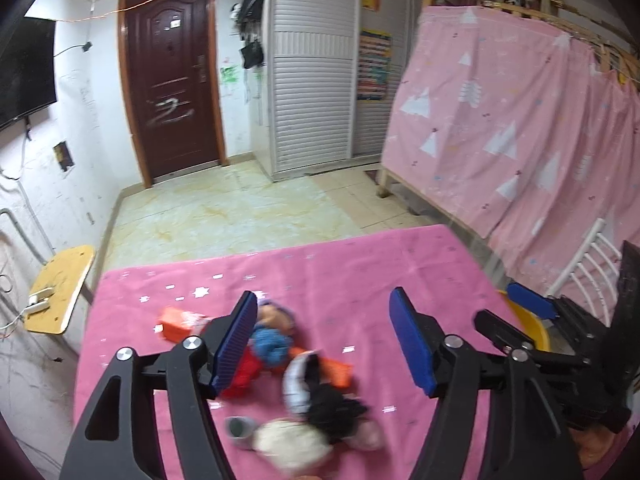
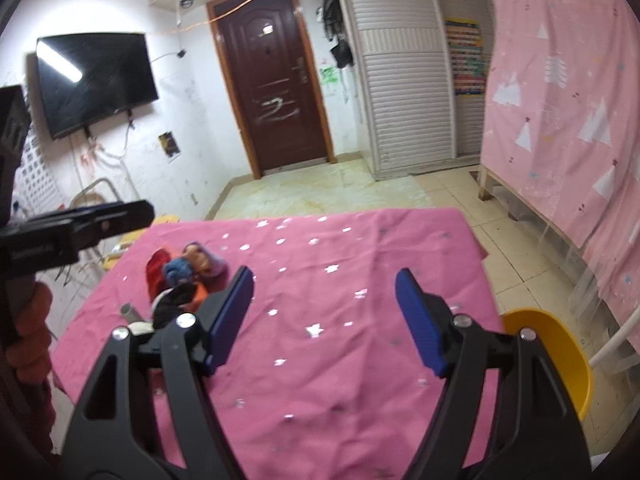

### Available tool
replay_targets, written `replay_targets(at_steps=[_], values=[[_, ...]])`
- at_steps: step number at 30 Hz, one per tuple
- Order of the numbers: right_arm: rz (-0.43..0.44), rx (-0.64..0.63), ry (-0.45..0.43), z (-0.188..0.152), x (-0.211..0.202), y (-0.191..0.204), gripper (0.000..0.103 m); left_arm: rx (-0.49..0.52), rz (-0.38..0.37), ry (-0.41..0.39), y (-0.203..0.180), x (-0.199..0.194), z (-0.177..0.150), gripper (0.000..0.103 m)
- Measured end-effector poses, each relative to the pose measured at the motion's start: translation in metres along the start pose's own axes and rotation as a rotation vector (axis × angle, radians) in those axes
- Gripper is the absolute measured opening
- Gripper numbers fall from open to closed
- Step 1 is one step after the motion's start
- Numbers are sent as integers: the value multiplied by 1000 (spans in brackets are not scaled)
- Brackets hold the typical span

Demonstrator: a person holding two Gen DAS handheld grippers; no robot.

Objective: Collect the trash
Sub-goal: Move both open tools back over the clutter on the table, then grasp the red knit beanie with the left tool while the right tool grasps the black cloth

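Note:
A heap of trash lies on the pink star-print tablecloth [image 1: 360, 272]: a blue crumpled piece [image 1: 272, 342], a red piece [image 1: 246, 376], an orange box [image 1: 176, 322], a black wad [image 1: 332, 404], a white wad [image 1: 292, 442] and a small grey cup [image 1: 240, 428]. My left gripper [image 1: 324, 344] is open and empty, hovering just above the heap. My right gripper [image 2: 324, 316] is open and empty over the bare cloth [image 2: 320, 280], right of the heap [image 2: 180, 276]. The right gripper shows at the right edge of the left wrist view [image 1: 532, 304].
A yellow bin [image 2: 556, 356] stands at the table's right edge, also in the left wrist view [image 1: 532, 328]. A yellow stool [image 1: 60, 292] stands left of the table. A pink curtain [image 1: 520, 128], white wardrobe [image 1: 312, 80], brown door [image 1: 172, 80] and wall TV [image 2: 96, 76] surround tiled floor.

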State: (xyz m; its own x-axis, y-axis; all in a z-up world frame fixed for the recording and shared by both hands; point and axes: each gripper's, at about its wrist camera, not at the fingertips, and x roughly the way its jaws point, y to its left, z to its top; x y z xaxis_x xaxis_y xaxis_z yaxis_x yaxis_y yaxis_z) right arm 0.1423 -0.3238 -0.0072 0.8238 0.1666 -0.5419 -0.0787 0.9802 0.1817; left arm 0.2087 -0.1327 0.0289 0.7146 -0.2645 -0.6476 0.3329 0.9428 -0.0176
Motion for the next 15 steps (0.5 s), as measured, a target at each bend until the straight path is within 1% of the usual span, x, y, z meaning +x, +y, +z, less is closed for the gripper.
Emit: replay_targets(at_steps=[8,12,15], values=[[55,-77,57,-4,16,46,70,-50,77,34,57,13,-12,65],[81,-102,75,-6,20,64,70,-88,90,60,85,23,-20,65],[97,-123,90,-8,24,78,70,-101,86,81,98,30,-27,65]])
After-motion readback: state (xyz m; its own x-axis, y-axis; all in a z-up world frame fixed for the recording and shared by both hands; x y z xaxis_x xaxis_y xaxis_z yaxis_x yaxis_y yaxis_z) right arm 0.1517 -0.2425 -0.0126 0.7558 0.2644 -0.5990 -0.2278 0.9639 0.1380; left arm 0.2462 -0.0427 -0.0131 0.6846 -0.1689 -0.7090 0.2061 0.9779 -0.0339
